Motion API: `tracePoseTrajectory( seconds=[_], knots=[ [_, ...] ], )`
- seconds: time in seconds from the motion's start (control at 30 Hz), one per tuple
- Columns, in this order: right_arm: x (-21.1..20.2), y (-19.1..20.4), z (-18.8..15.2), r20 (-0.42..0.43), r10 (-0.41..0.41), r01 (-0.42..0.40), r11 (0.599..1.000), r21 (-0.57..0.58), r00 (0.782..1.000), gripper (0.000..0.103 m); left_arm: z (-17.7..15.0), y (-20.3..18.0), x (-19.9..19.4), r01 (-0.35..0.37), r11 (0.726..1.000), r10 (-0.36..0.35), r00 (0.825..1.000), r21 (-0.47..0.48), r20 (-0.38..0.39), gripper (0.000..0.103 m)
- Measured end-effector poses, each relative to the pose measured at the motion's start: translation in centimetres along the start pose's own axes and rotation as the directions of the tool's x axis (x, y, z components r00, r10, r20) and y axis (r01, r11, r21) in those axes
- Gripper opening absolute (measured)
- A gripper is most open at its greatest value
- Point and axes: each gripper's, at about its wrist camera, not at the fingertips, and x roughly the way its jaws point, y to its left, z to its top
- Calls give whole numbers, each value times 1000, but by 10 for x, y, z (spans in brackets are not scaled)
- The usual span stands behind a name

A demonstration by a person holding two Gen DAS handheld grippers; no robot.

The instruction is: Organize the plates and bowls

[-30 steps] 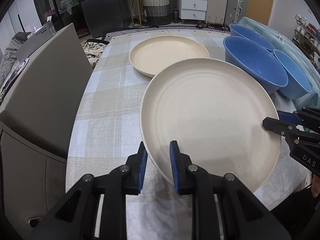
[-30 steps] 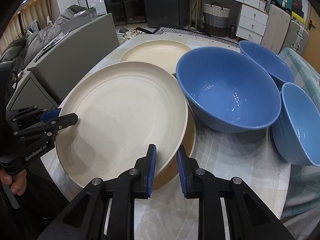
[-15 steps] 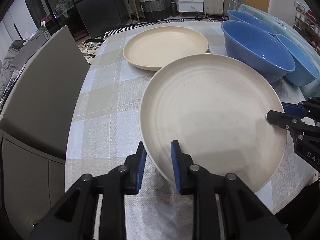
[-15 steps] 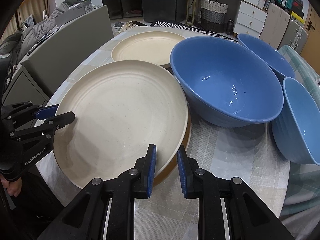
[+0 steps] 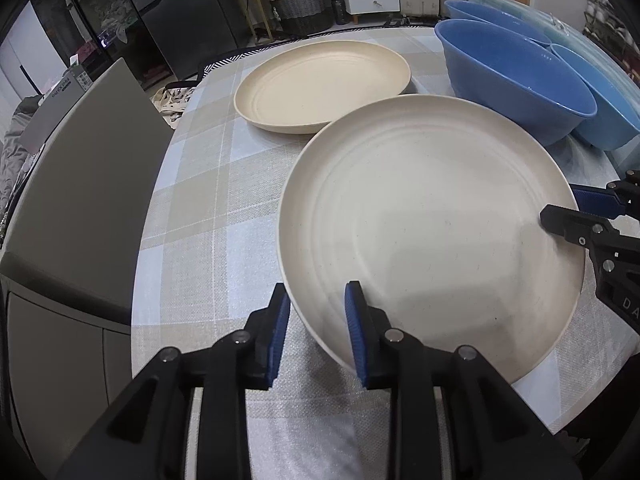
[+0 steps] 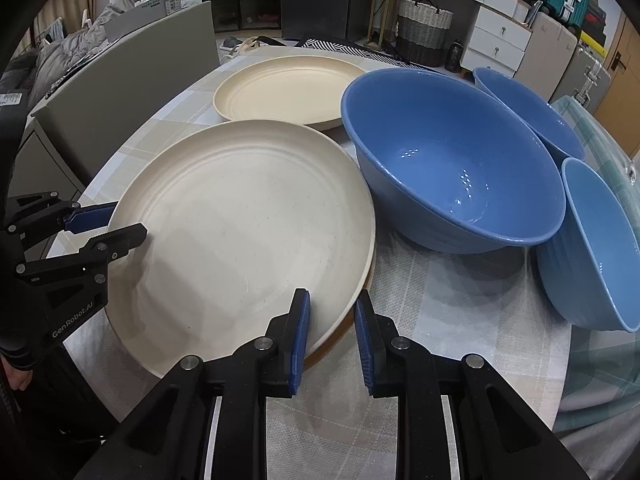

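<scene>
A large cream plate (image 5: 432, 216) (image 6: 240, 232) lies over a second plate whose tan rim (image 6: 344, 332) shows beneath it at the near table edge. My left gripper (image 5: 316, 320) straddles its near-left rim with a gap at each pad. My right gripper (image 6: 332, 332) straddles the opposite rim, also with a gap, and shows in the left wrist view (image 5: 576, 216). Another cream plate (image 5: 320, 84) (image 6: 280, 92) sits farther back. Three blue bowls stand to the right: a large one (image 6: 452, 160), a far one (image 6: 528, 112) and a lighter one (image 6: 596, 244).
The table has a checked cloth (image 5: 200, 184). A grey chair back (image 5: 84, 184) stands close at its left side. A folded teal cloth (image 6: 608, 148) lies beyond the bowls. A wicker basket (image 6: 424, 28) and drawers stand on the floor behind.
Both grippers have opened slightly around the plate's rim. The plate has come down and now lies flatter, nearer the table.
</scene>
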Motion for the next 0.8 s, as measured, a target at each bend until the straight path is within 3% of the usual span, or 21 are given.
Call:
tracePoseTrajectory(
  seconds=[0.3,0.53,0.73,0.8],
  knots=[
    [2,0,0,-26,-18,18,1000,11,1000,21,-3,-5,2,20,999,-19,999,35,-30,29],
    [11,2,-1,-39,-32,31,1000,-3,999,21,-3,-13,4,-15,998,17,1000,61,-24,31],
    [14,-1,-1,-34,-10,11,1000,27,999,22,-1,-9,5,20,999,-19,999,37,-40,37],
    [14,-5,0,-35,4,-2,999,39,999,23,0,-7,6,42,999,-42,998,14,-50,45]
  ],
)
